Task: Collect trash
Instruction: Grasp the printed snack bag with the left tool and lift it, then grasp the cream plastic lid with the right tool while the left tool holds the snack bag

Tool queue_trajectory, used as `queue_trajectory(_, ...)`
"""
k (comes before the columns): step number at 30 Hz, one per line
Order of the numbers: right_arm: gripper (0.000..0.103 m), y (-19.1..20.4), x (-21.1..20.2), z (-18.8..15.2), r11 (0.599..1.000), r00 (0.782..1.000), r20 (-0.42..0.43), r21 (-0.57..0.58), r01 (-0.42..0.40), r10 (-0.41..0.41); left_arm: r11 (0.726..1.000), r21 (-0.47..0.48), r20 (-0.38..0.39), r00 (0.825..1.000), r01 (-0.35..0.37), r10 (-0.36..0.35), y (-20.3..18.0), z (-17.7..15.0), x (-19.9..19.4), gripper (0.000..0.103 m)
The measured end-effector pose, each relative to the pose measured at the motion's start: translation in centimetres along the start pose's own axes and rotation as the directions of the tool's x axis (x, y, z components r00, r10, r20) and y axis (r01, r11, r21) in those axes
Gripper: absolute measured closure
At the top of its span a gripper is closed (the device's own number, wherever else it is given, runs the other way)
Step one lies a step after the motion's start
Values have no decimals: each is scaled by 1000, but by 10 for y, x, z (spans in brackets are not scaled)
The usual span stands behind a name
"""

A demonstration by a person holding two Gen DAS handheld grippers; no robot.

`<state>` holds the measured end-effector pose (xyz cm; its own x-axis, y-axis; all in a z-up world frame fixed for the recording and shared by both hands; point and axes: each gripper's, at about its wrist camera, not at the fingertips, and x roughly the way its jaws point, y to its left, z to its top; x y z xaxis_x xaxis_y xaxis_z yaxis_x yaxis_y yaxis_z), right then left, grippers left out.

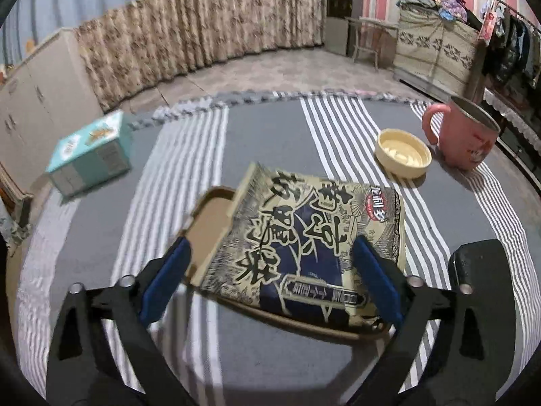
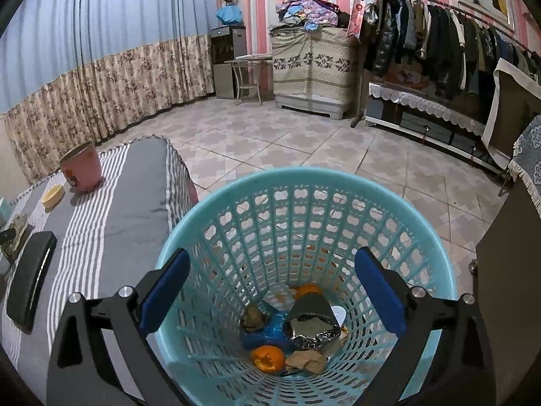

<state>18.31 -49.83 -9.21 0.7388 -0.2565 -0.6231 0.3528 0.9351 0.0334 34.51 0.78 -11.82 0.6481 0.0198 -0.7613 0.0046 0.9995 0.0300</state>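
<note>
A pink mug (image 1: 464, 138) stands beside a cream dish (image 1: 403, 157).

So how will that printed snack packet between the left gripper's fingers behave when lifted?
The printed packet looks flat and empty, so probably very light. Its crinkled film suggests it will flop and may slip between the open left gripper fingers. The cardboard piece beneath might shift.

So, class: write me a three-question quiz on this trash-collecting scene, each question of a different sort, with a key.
1. True or false: the left gripper is open around the printed packet.
2. Which lies in the blue basket? A) orange peel B) pink mug C) teal box
3. Fill in: the cream dish sits beside the pink ____.

Key: 1 true; 2 A; 3 mug.
</note>
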Motion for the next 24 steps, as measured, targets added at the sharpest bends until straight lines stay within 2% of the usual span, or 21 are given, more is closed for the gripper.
queue_trajectory(6,7,12,-2,-1,999,1000,-3,-49,-2,2,999,5,-19,999,35,-35,-1,0,9,30)
queue_trajectory(9,7,22,-5,-3,998,1000,-5,-67,-21,21,999,8,-7,999,35,-35,2,-1,6,51)
queue_trajectory(11,7,29,-9,-3,997,999,-4,-72,-40,39,999,28,-6,1000,21,-20,4,-1,5,74)
queue_trajectory(14,7,45,-15,1,994,998,4,-88,-67,68,998,56,-7,999,32,-32,9,2,5,84)
queue_trajectory(17,7,67,-21,4,986,997,20,-150,-65,69,995,92,3,999,32,-32,13,4,1,89)
queue_trajectory(24,7,115,-26,9,975,991,-14,-174,-136,136,996,81,135,990,30,-40,29,14,-35,92)
